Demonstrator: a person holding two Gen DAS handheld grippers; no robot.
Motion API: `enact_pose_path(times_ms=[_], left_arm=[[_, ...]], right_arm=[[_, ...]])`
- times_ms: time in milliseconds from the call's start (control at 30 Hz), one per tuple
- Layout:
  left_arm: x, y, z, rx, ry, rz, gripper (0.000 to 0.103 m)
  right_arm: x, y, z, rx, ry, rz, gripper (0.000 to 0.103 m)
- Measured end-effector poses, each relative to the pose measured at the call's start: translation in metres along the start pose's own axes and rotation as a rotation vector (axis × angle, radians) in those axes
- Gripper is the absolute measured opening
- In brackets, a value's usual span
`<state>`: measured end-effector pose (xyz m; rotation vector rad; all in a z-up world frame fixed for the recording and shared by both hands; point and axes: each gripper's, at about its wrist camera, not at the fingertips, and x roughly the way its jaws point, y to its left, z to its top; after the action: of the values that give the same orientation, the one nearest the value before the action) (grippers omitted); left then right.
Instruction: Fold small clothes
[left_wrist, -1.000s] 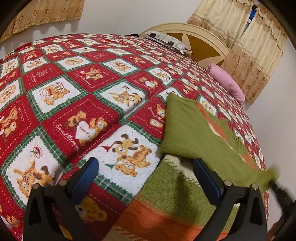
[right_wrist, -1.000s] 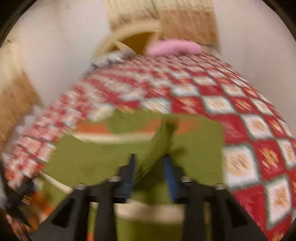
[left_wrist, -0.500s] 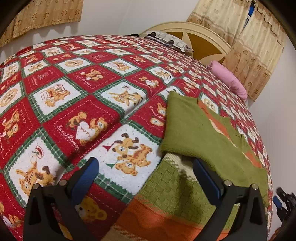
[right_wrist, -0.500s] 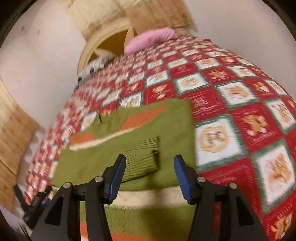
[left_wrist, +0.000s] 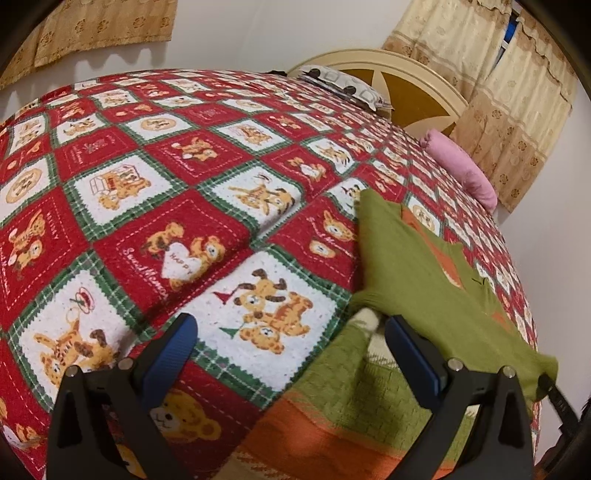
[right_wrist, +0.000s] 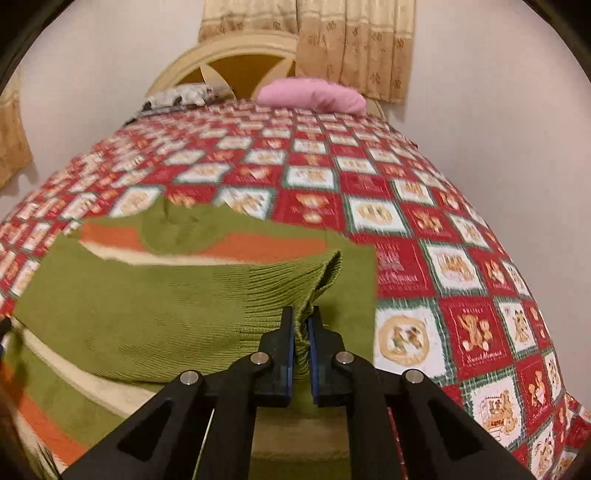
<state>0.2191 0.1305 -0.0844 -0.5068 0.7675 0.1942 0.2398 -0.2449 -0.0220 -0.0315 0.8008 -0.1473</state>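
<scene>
Two jaws of my right gripper (right_wrist: 301, 325) are pinched tight on the ribbed cuff (right_wrist: 317, 284) of the green sweater (right_wrist: 147, 314), which lies near the bed's (right_wrist: 406, 229) foot corner. My left gripper (left_wrist: 291, 350) hangs wide open, empty. Pinching only the cuff edge, I risk the knit stretching or slipping mid-fold.

"HAPPY" on a white heart (left_wrist: 180, 263) held by two bears on the bedspread (left_wrist: 207, 155), cursive "Sweet Memory" along that red square's edge, other lettering unreadable
</scene>
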Motion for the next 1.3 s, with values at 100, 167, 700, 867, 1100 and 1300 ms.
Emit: enact_pose_path(times_ms=[100, 167, 700, 867, 1100, 1300], left_arm=[[0.001, -0.003, 0.000, 0.012, 0.003, 0.014, 0.103], [0.002, -0.003, 0.000, 0.015, 0.003, 0.021, 0.103], [-0.025, -0.020, 0.006, 0.114, -0.100, 0.114, 0.103], [-0.002, -0.056, 0.014, 0.274, -0.046, 0.139, 0.103], [0.034, -0.034, 0.018, 0.217, 0.111, 0.159, 0.103], [-0.004, -0.030, 0.008, 0.345, 0.088, 0.094, 0.103]], right_arm=[[0.026, -0.003, -0.015, 0.013, 0.087, 0.052, 0.007], [0.024, -0.006, -0.016, 0.022, 0.071, 0.057, 0.012], [-0.073, -0.058, -0.045, 0.148, -0.041, 0.056, 0.022], [-0.036, -0.022, -0.035, 0.106, 0.002, 0.096, 0.022], [0.009, -0.021, -0.035, 0.163, 0.113, 0.138, 0.023], [-0.058, -0.040, -0.056, 0.141, 0.040, 0.177, 0.026]])
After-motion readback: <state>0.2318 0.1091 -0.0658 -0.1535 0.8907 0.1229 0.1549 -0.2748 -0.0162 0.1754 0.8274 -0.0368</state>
